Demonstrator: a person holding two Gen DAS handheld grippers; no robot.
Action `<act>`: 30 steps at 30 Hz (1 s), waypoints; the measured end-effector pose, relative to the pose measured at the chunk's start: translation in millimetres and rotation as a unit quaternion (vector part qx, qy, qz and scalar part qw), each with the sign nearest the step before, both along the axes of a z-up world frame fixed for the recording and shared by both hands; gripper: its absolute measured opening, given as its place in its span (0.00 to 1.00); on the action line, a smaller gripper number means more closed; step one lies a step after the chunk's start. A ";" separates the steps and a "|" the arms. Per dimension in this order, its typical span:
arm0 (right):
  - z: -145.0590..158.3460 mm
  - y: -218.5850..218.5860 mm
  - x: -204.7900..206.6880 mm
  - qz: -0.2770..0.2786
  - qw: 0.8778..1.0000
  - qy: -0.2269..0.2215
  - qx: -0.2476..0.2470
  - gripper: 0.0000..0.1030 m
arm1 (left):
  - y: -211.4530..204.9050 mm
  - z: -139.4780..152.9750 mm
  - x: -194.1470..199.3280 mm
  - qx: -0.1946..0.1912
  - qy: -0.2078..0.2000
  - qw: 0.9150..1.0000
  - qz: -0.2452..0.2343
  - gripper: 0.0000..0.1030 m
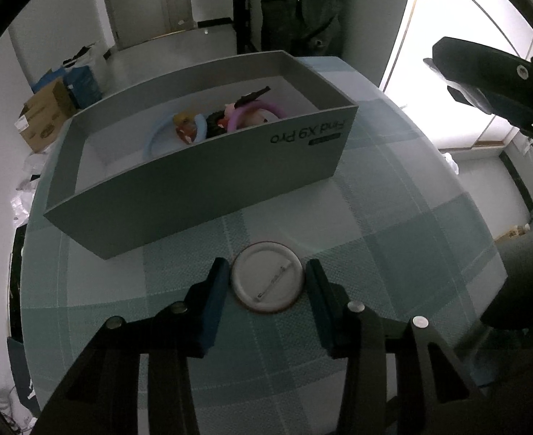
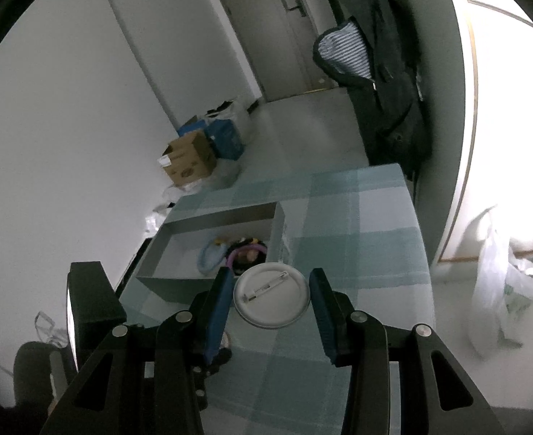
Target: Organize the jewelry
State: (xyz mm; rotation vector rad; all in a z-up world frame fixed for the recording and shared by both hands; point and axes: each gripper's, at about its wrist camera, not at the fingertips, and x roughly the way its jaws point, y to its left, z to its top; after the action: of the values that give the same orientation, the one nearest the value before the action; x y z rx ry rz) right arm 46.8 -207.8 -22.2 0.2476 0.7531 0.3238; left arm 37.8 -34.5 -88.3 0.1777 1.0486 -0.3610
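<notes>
Left gripper point(image 1: 266, 282) sits low over the table point(image 1: 393, 235), jaws spread wide around a round white pin badge point(image 1: 264, 277) lying back-side up, pin clasp showing. The left pad point(image 1: 215, 290) is at or just beside the badge's rim; the right pad is just beside the rim with a thin gap. Cannot tell if the left pad actually presses it. The badge rests flat on the checked teal cloth, near the table's front edge, just in front of the long side of the grey box point(image 1: 201, 181).

Right gripper point(image 2: 271, 297) is raised above the table, jaws also spread wide. A second white pin badge point(image 2: 271, 295) sits between its blue pads point(image 2: 217, 308), back side up. Its left rim reaches the left pad and its right rim is just short of the right pad. Firm grip or loose: cannot tell. In the right wrist view this badge overlaps the box's near right corner.

The open grey box point(image 2: 179, 282) stands toward the table's far left part, printed side facing the left gripper. Inside it, at the right end: a light blue bangle point(image 1: 154, 137), a purple bangle point(image 1: 252, 110), and small mixed pieces point(image 1: 215, 123) piled together, too small to identify.
</notes>
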 end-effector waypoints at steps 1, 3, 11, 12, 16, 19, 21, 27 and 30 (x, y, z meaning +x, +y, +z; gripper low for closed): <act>0.1 0.8 0.2 0.001 1.000 -0.001 -0.001 0.41 | -0.7 0.0 -0.4 -0.001 0.000 1.000 -0.001 0.36; -0.5 2.0 0.0 0.002 1.000 0.000 0.001 0.41 | -2.1 1.0 -1.3 -0.002 0.001 1.000 -0.003 0.36; -1.8 4.1 0.7 0.003 1.000 0.002 0.000 0.41 | -2.4 8.9 -1.9 -0.014 -0.010 1.000 0.000 0.36; -1.9 4.8 1.1 0.003 1.000 0.003 0.000 0.41 | -1.7 11.5 -2.6 -0.016 -0.013 1.000 0.000 0.36; -0.4 8.0 1.6 0.005 1.000 0.002 0.001 0.41 | -0.2 23.1 -5.2 -0.031 -0.029 0.999 0.000 0.36; -1.3 10.2 4.4 0.007 1.000 0.006 0.009 0.41 | 2.3 30.7 -3.9 -0.051 -0.032 0.998 0.003 0.36; -1.7 12.5 6.0 0.009 1.000 0.008 0.013 0.41 | 8.1 36.7 -0.6 -0.078 -0.026 0.997 0.010 0.36; -3.9 21.7 12.8 0.023 0.999 0.017 0.020 0.41 | 21.9 54.9 8.8 -0.112 -0.042 0.992 0.034 0.36; -11.0 31.7 17.4 0.039 0.999 0.020 0.012 0.41 | 27.4 61.0 15.3 -0.122 -0.045 0.990 0.048 0.36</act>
State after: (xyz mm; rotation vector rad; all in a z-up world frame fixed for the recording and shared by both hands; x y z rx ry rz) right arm 64.1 -176.1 -33.2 0.2482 0.8005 0.4037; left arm 53.1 -7.0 -27.3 -0.0746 0.9118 -0.3859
